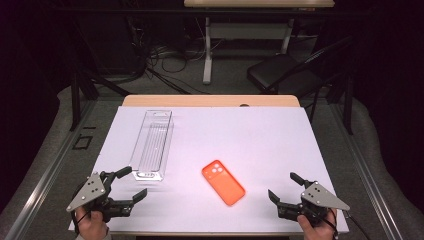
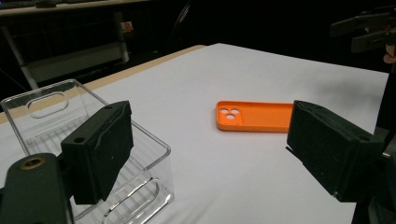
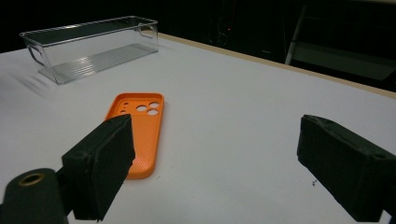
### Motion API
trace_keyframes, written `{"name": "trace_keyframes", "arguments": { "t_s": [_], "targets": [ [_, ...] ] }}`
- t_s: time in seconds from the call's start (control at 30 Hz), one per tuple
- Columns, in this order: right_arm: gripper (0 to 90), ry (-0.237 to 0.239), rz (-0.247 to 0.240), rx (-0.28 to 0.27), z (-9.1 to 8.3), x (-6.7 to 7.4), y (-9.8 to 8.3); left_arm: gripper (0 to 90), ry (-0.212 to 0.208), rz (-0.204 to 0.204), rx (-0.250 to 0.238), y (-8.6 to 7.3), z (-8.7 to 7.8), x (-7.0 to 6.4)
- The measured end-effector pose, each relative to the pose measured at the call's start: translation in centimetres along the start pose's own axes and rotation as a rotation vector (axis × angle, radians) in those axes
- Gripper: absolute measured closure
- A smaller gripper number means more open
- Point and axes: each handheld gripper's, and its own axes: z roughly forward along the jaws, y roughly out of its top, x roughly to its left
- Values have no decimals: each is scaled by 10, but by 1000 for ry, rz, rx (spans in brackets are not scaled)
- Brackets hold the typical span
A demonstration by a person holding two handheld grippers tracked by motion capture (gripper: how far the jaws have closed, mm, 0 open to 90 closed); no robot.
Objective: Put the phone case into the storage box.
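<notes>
An orange phone case (image 1: 223, 182) lies flat on the white table sheet (image 1: 240, 135), a little right of centre and near the front. It shows in the left gripper view (image 2: 254, 116) and in the right gripper view (image 3: 139, 129), camera holes facing up. A long clear plastic bin (image 1: 152, 144) stands empty at the left, also seen close by (image 2: 70, 140) and farther off (image 3: 91, 45). My left gripper (image 1: 131, 184) is open at the front left, just beside the bin's near end. My right gripper (image 1: 285, 188) is open at the front right, a short way from the case.
The sheet covers a wooden table whose far edge (image 1: 210, 100) shows bare. Beyond it stand a black chair (image 1: 285, 72), a desk leg (image 1: 207, 47) and cables on the floor. Bare sheet lies between the case and both grippers.
</notes>
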Motion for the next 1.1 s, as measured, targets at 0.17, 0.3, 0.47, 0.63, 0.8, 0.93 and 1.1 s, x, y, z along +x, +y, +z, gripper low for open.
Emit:
{"name": "trace_keyframes", "arguments": {
  "t_s": [0.17,0.3,0.47,0.63,0.8,0.93,1.1],
  "targets": [
    [107,7,10,10,1,-3,-1,146,1,-5,14,-1,1,-1],
    [106,16,14,28,4,-3,-3,146,1,-12,16,-1,1,-1],
    [93,26,9,68,9,2,-3,146,1,-33,23,-1,4,0],
    [92,29,22,82,12,2,-1,146,-4,-48,33,-2,6,1],
    [92,34,38,105,18,-3,2,146,-10,-70,51,-1,8,5],
    [82,30,70,155,21,-7,6,146,-29,-99,64,3,11,9],
    [62,45,112,181,25,-13,12,146,-44,-122,75,10,16,14]
  ]
}}
